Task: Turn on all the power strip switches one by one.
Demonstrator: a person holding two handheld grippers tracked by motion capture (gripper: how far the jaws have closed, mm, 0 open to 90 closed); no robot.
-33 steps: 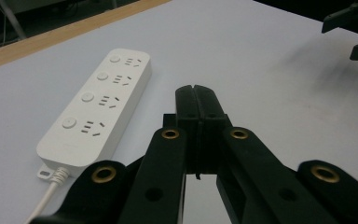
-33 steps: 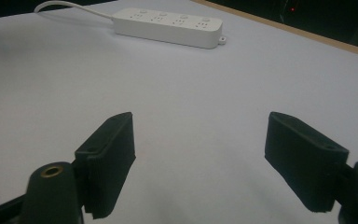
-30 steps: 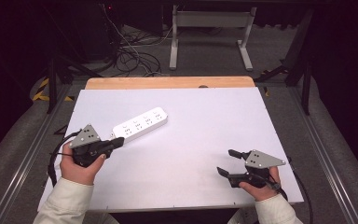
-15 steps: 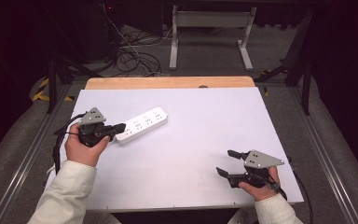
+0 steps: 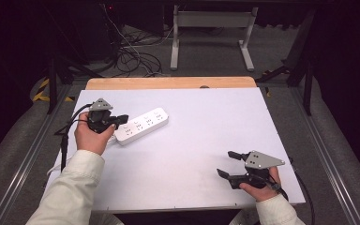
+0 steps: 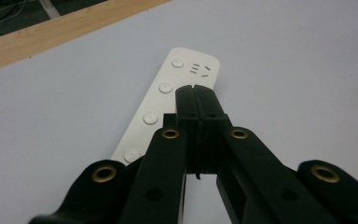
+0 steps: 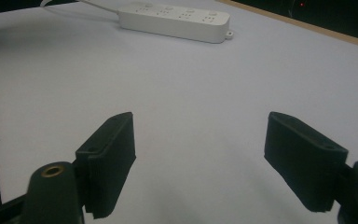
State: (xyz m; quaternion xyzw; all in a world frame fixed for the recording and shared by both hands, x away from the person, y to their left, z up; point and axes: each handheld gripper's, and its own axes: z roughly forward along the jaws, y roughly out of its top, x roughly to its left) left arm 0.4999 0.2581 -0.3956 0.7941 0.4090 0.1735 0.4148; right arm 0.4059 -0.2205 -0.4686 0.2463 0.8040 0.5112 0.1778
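Note:
A white power strip (image 5: 141, 124) lies on the white table (image 5: 192, 140) at the left, angled toward the far right. My left gripper (image 5: 122, 119) hovers over its near-left end, jaws shut together with nothing between them; in the left gripper view the closed tips (image 6: 197, 95) sit above the strip (image 6: 168, 100), beside its row of round buttons. My right gripper (image 5: 228, 164) rests near the table's front right edge, jaws wide apart and empty. In the right gripper view the strip (image 7: 175, 19) lies far ahead beyond the gripper (image 7: 199, 154).
The strip's white cord (image 7: 91, 4) runs off to the left. A wooden strip (image 5: 168, 83) borders the table's far edge. Beyond it on the dark floor are tangled cables (image 5: 136, 56) and a metal stand (image 5: 211, 33). Rails flank both sides.
My left gripper has moved forward and up along the table's left side to the power strip's near end, staying shut. The right gripper has held still and open.

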